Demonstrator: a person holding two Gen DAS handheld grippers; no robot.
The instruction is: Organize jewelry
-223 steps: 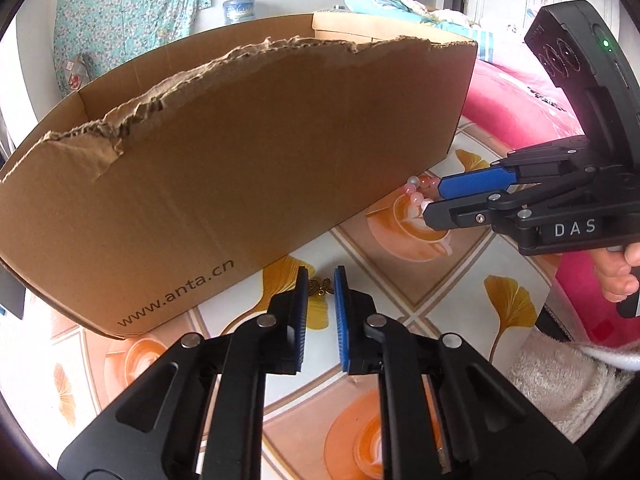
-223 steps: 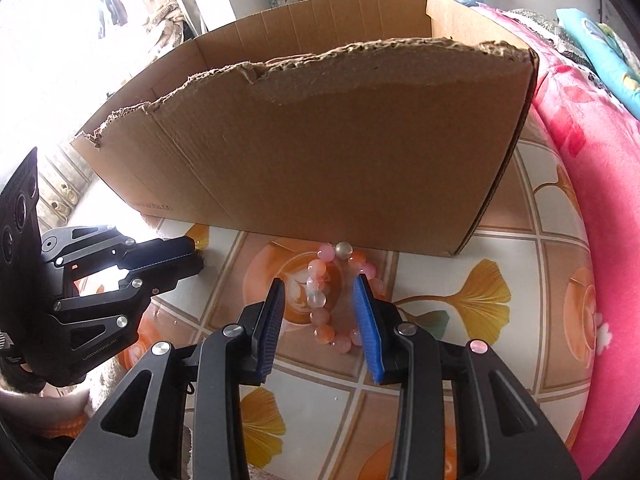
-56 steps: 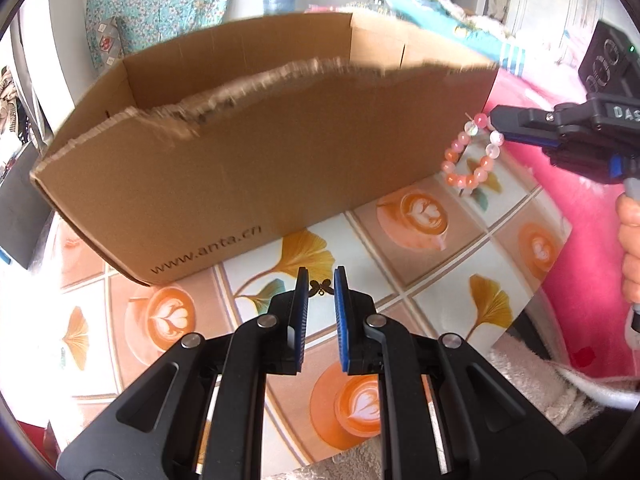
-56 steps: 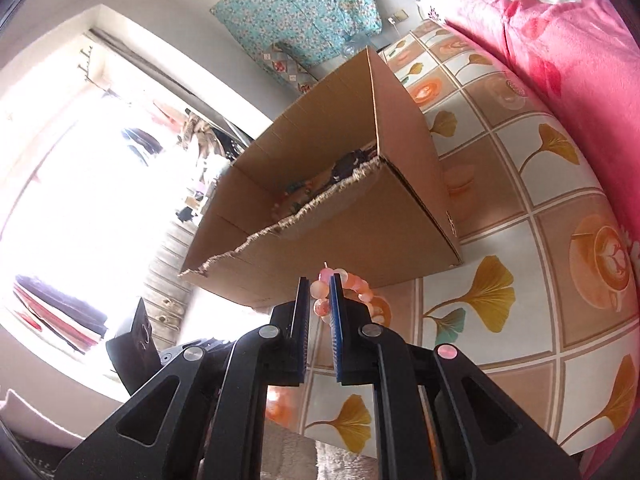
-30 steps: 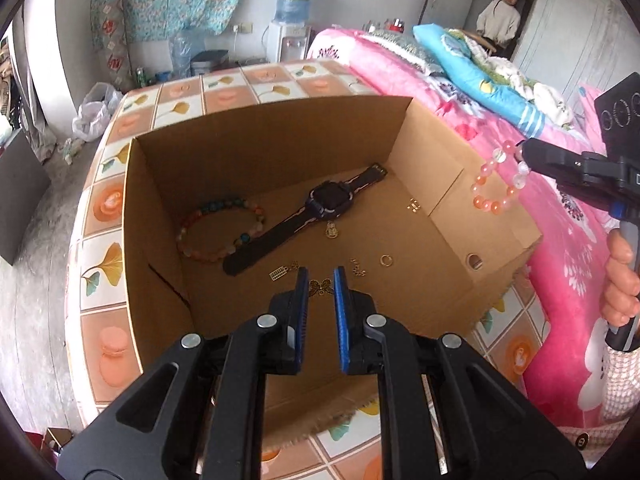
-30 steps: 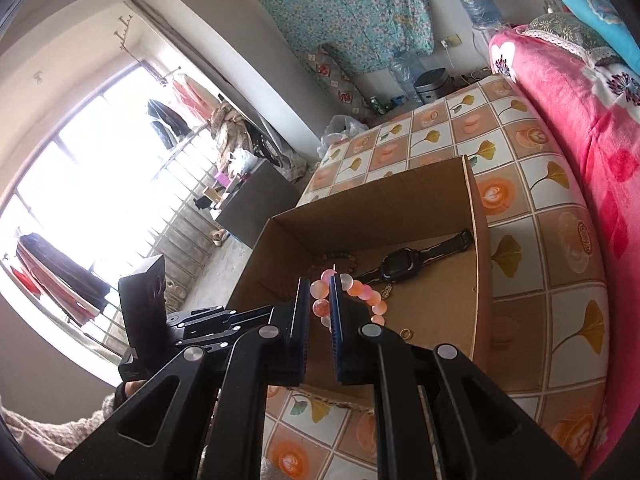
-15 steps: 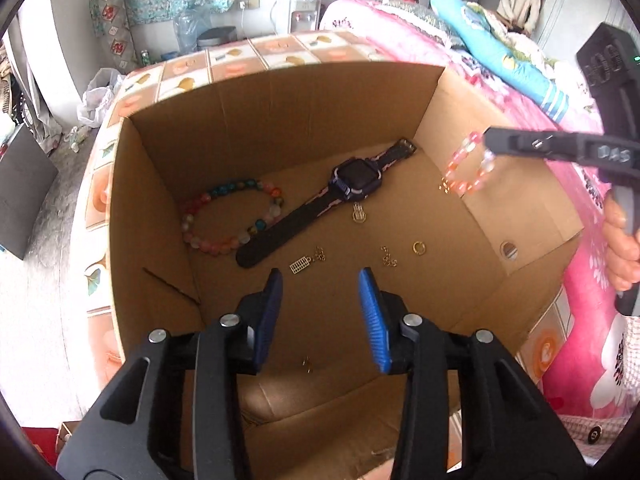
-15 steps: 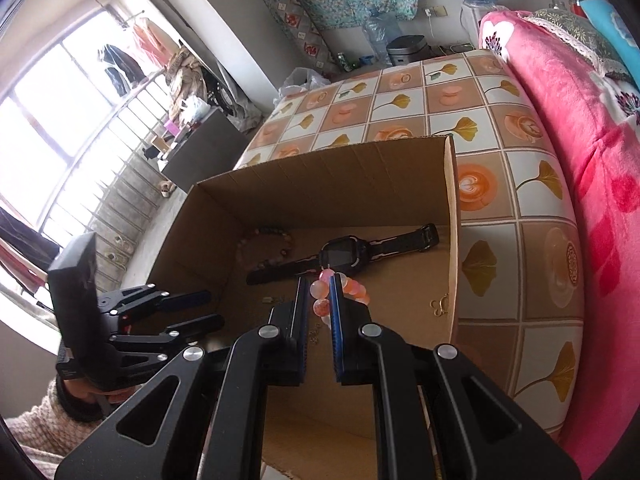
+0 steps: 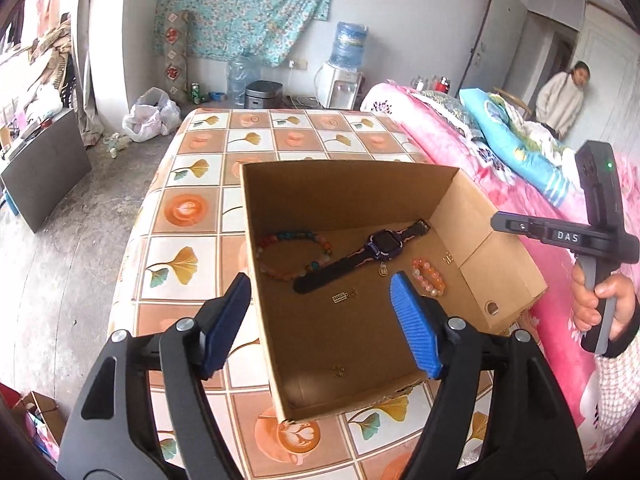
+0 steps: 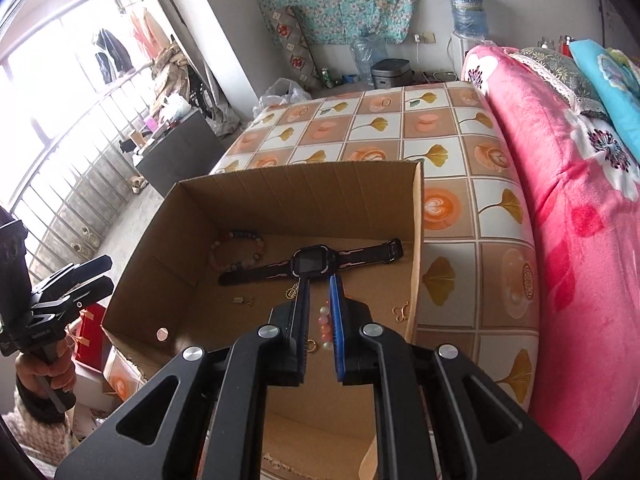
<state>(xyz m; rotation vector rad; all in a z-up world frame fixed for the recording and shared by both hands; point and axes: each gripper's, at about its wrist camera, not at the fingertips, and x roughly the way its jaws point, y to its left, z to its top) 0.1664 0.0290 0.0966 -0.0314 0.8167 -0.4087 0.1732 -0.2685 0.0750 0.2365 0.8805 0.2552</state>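
1. The left tool (image 9: pixel 320 282) held a small gold charm a moment ago; now its jaws are opening wide with nothing between them, and the charm (image 9: pixel 339 371) lies on the box (image 9: pixel 348 192) floor near the front wall.
2. The pink bracelet (image 9: pixel 428 278) no longer hangs from the right tool (image 9: pixel 496 224). It lies on the box floor, near the right wall and just beside the watch (image 9: pixel 380 244).
3. The right tool's jaws stand almost together and clamp nothing. In its own view the pink beads show through the narrow gap, but they lie well below.
4. We judge both deliveries done. Both tools are free, and we see no more jewelry on the surface (image 9: pixel 192 208).
5. Both tools point steeply down into the box from above its front edge. The right hand (image 9: pixel 600 304) grips its handle over the bed side, and the left hand (image 10: pixel 44 376) holds its tool off the box's left.
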